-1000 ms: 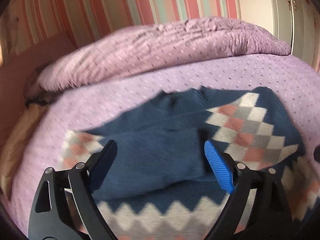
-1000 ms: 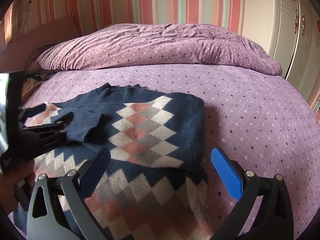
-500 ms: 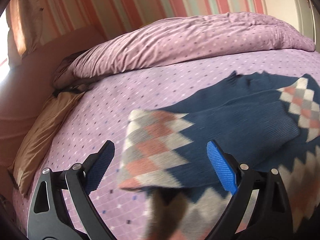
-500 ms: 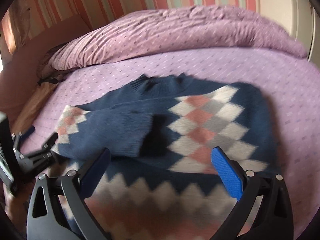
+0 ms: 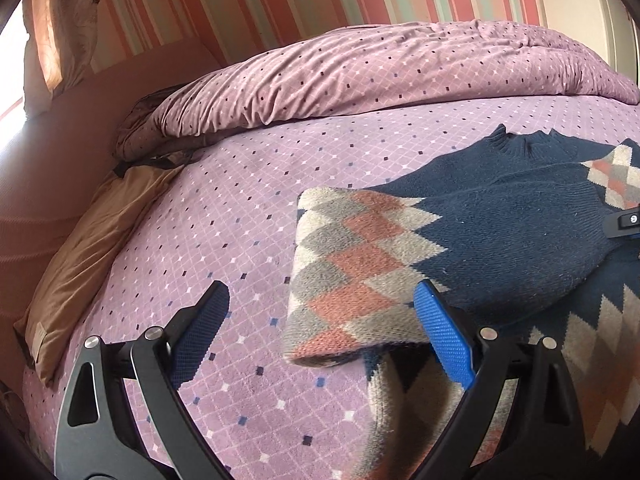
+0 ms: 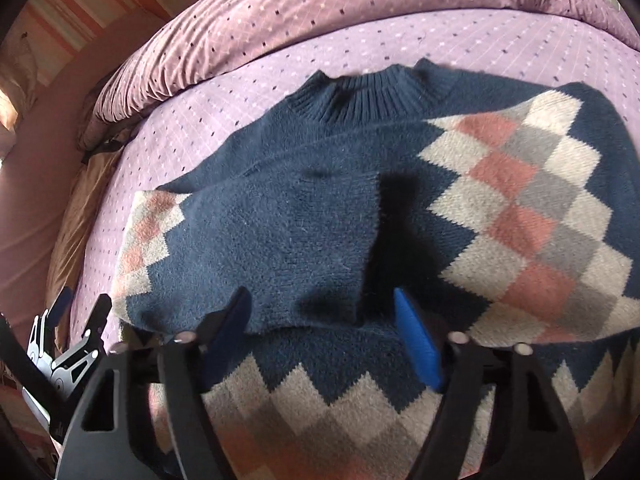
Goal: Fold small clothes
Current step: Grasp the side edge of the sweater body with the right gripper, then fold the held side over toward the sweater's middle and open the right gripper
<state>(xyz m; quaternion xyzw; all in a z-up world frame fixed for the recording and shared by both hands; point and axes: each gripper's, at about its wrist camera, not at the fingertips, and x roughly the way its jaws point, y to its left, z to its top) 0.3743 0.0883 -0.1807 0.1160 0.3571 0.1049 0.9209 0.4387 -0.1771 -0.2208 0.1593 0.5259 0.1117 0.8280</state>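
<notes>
Sweater [image 6: 320, 232]: navy knit with cream, grey and salmon diamonds, lying flat on the purple bedspread [image 5: 256, 208].
Long axis: runs from the ribbed collar [image 6: 360, 100], which points toward the rolled duvet [image 5: 380, 76], to the zigzag hem band nearest the cameras.
Sleeve [image 6: 260, 256]: folded across the chest, its cuff end lying at mid-body, its patterned shoulder part at the sweater's left edge.
Left edge: in the left wrist view the folded diamond panel [image 5: 352, 272] ends in a straight vertical edge, its lower corner curling slightly off the bed.
Left gripper [image 5: 320, 340]: jaws wide apart, clamped on nothing; the right blue pad [image 5: 444, 344] sits over the panel's lower right corner, the left finger over bare bedspread.
Right gripper [image 6: 324, 340]: jaws have just been closing and stand partly apart, astride the cuff end of the sleeve; the pads do not visibly press the knit.
Open room: a broad stretch of bare bedspread lies left of the sweater, up to a tan pillow [image 5: 80, 256] at the bed's edge.
Far side: a strip of bedspread separates collar from duvet.
</notes>
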